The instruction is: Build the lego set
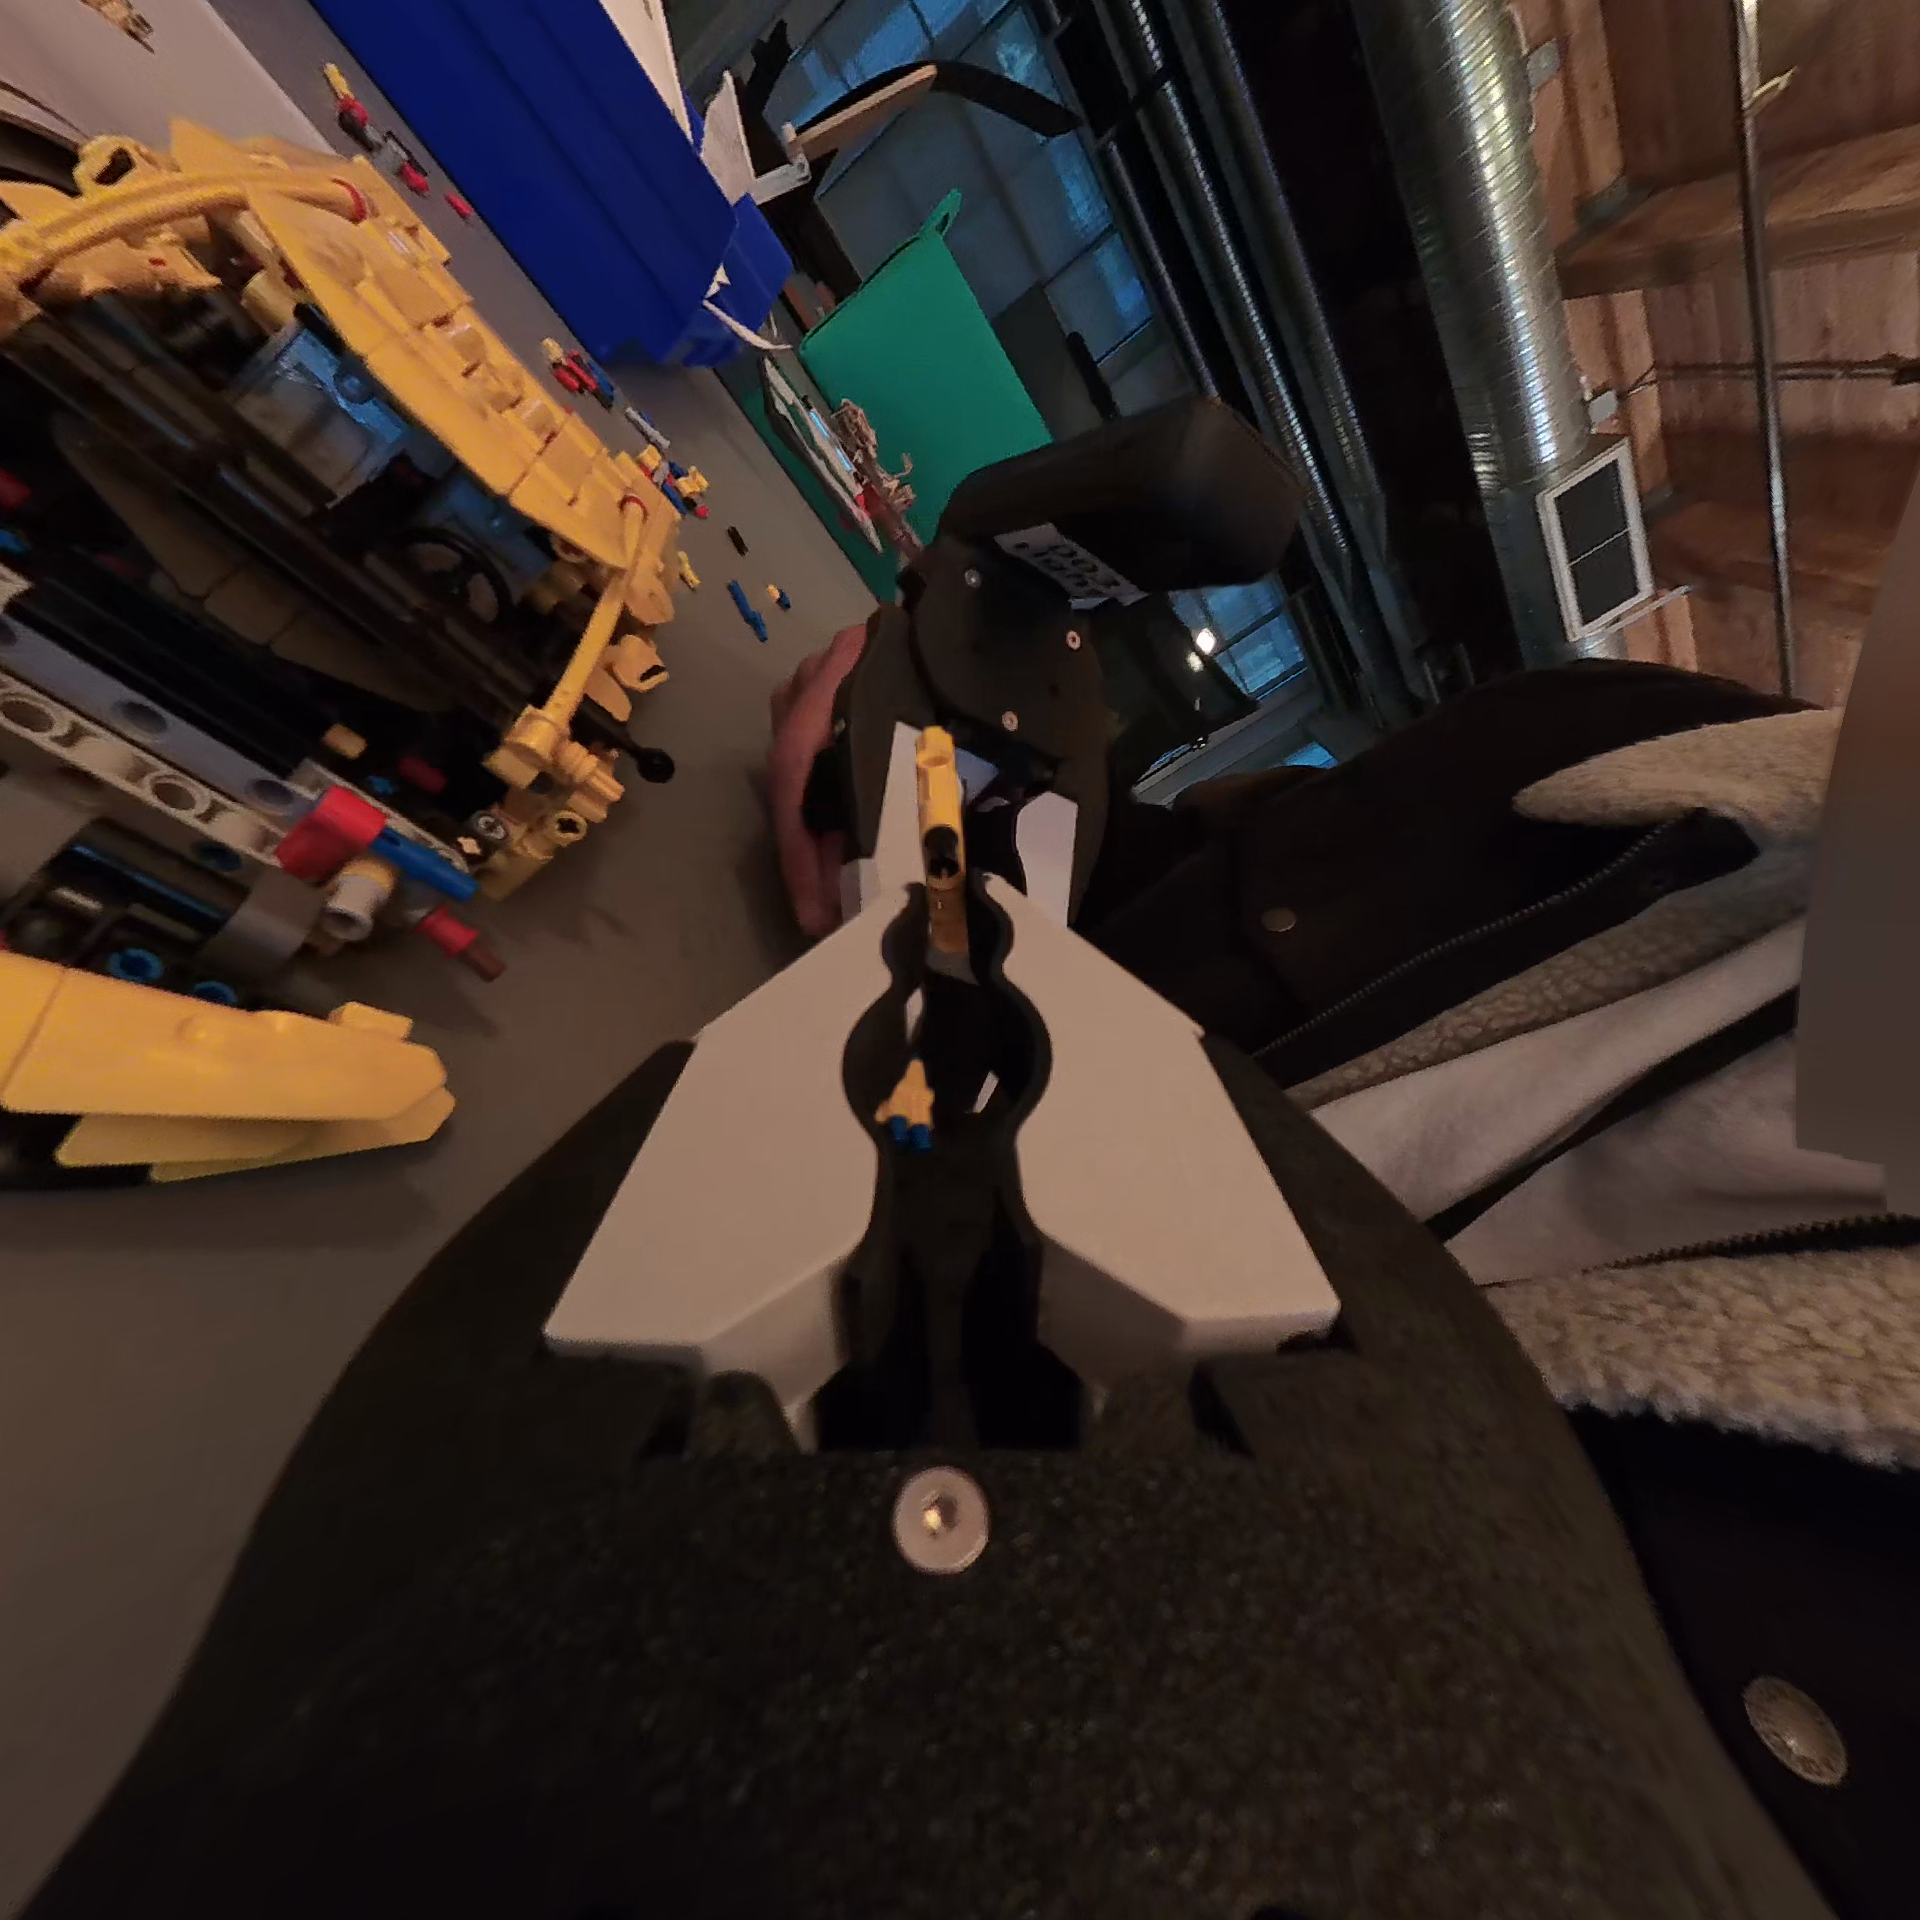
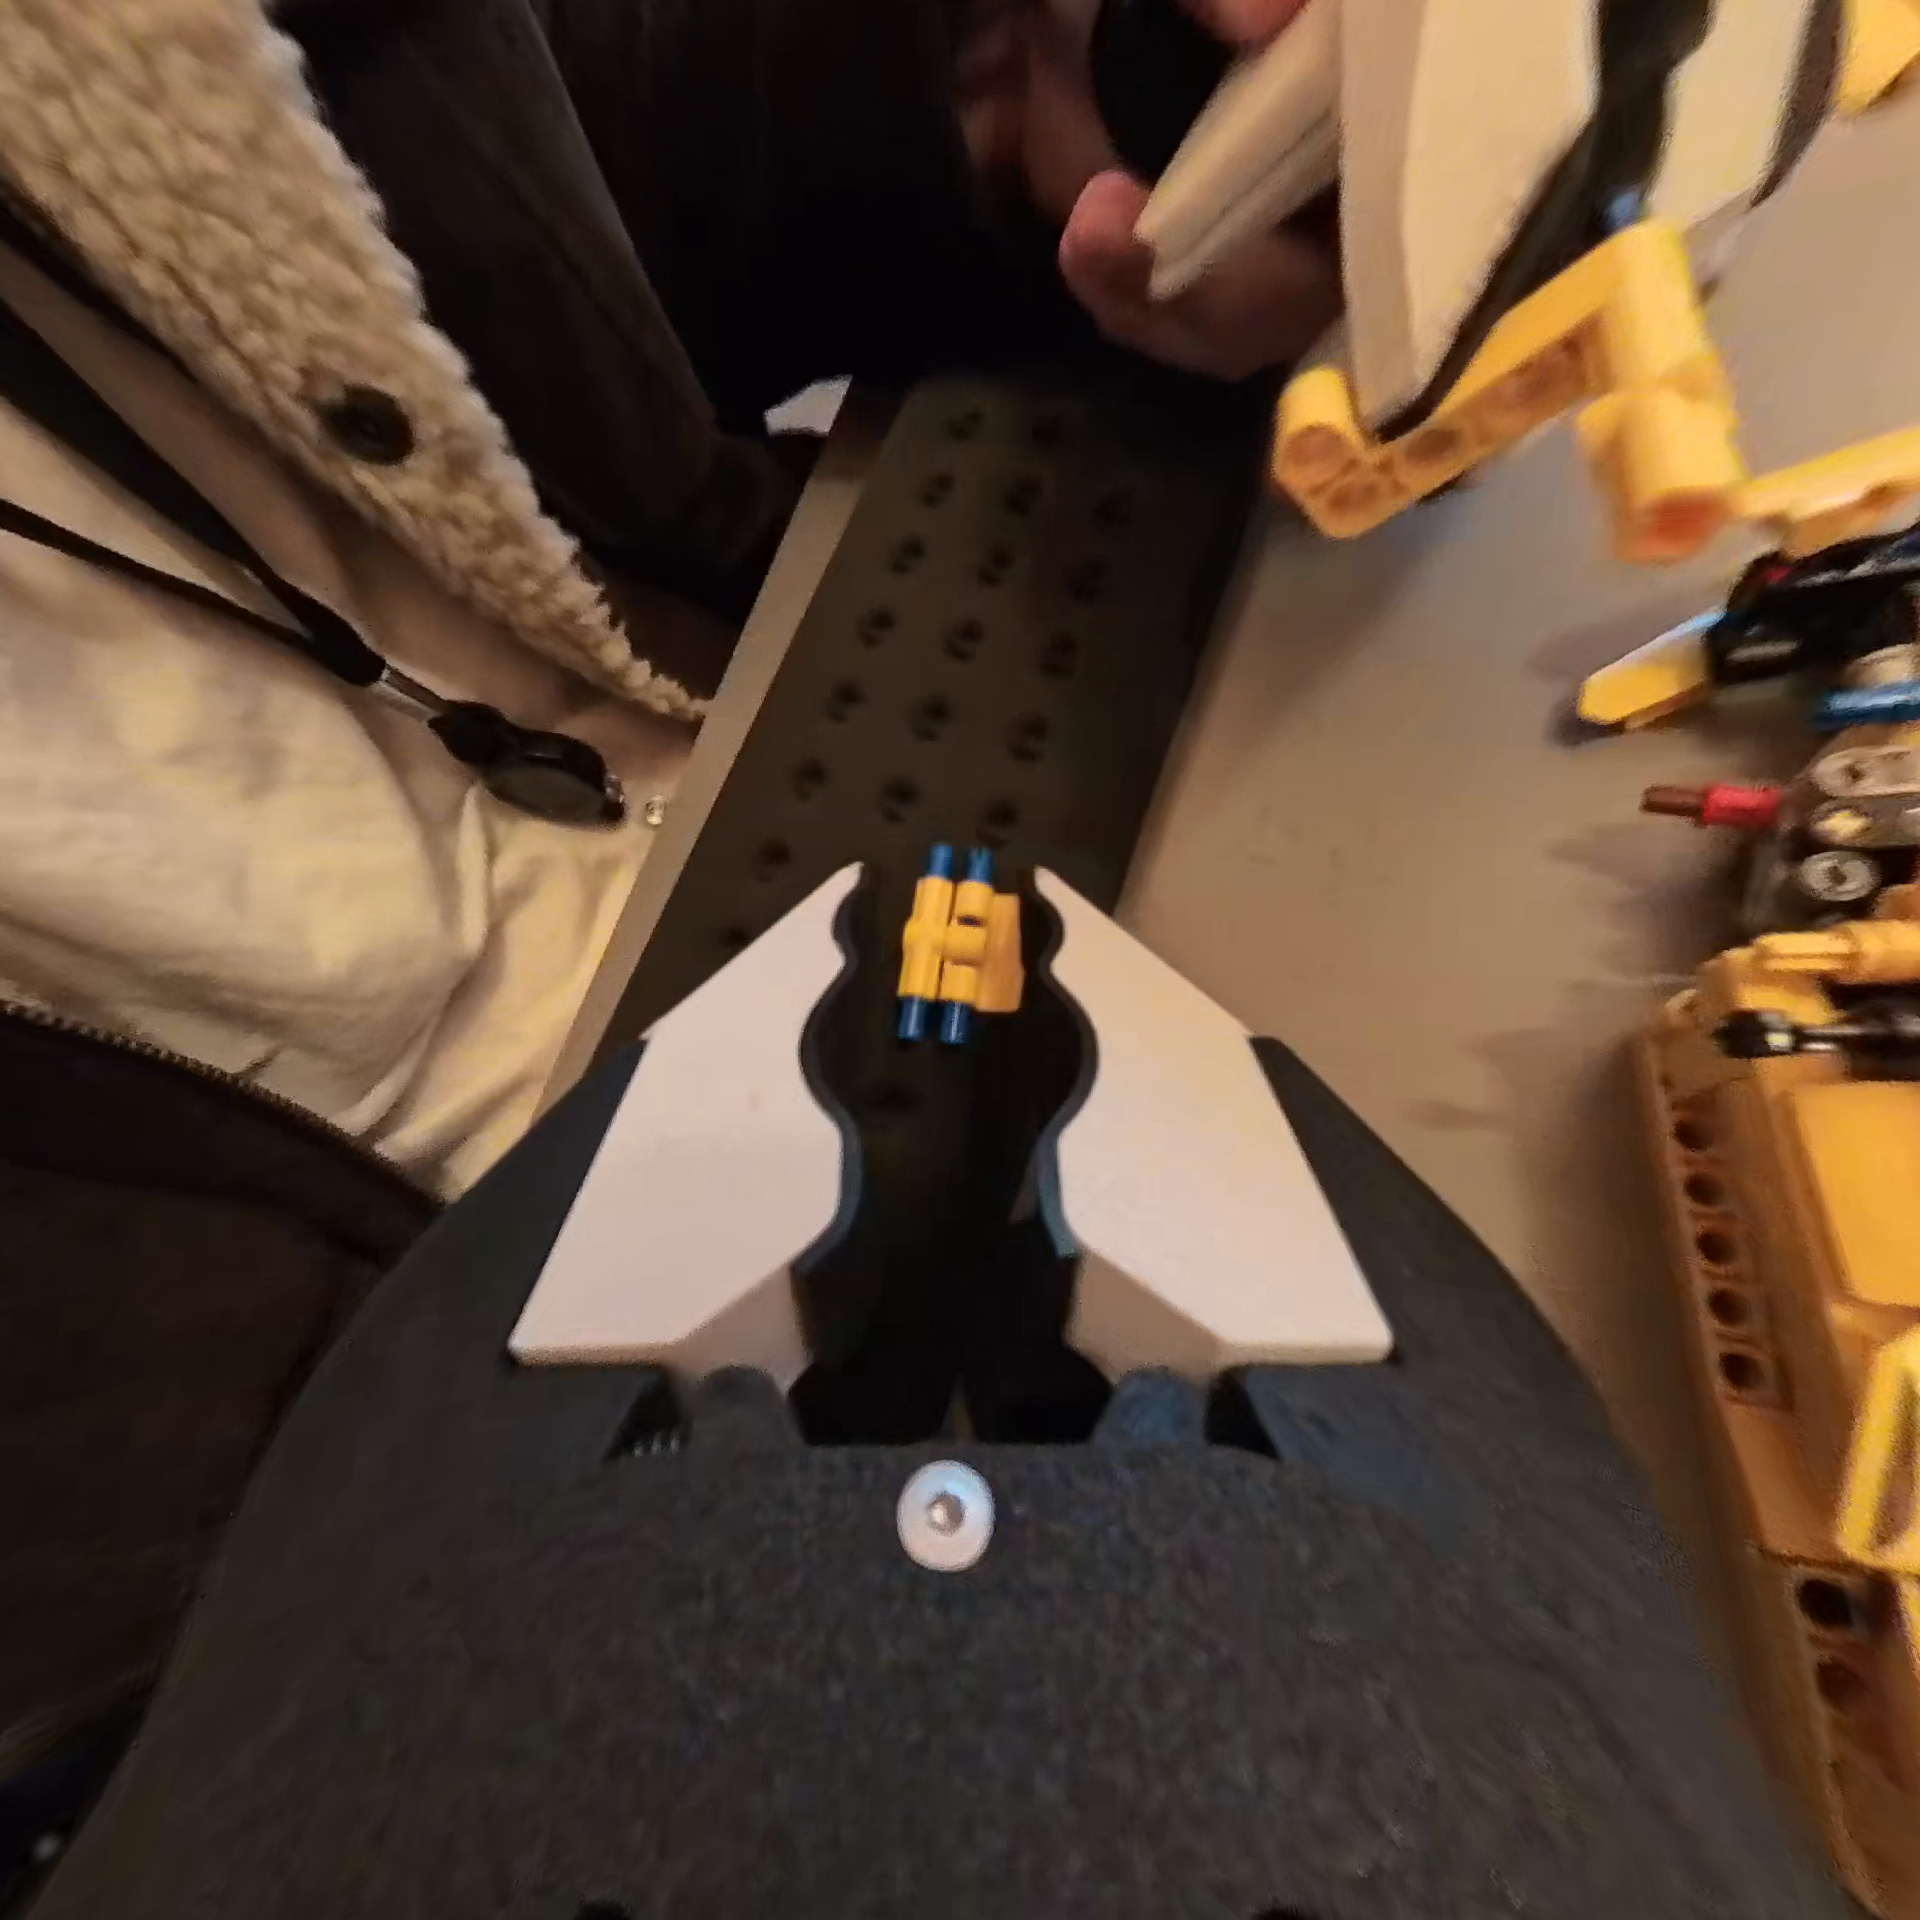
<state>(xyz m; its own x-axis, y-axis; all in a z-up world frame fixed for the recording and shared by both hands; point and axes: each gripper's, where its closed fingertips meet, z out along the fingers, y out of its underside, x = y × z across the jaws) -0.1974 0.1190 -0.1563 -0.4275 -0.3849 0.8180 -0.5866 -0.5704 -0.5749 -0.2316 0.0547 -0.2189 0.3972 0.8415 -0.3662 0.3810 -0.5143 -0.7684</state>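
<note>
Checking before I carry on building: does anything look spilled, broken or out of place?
Nothing looks broken. Small loose pieces lie scattered on the table beside the yellow model, as expected mid-build. The right wrist view is too blurred to judge.

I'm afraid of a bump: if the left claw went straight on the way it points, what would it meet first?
Likely the right claw, facing it just beyond the yellow beam it grips; depth is unclear.

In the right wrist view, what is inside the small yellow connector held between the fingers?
Two blue pins run side by side through the yellow connector, their ends sticking out both sides. Their middles are covered by the connector. The right gripper appears shut on it.
</note>
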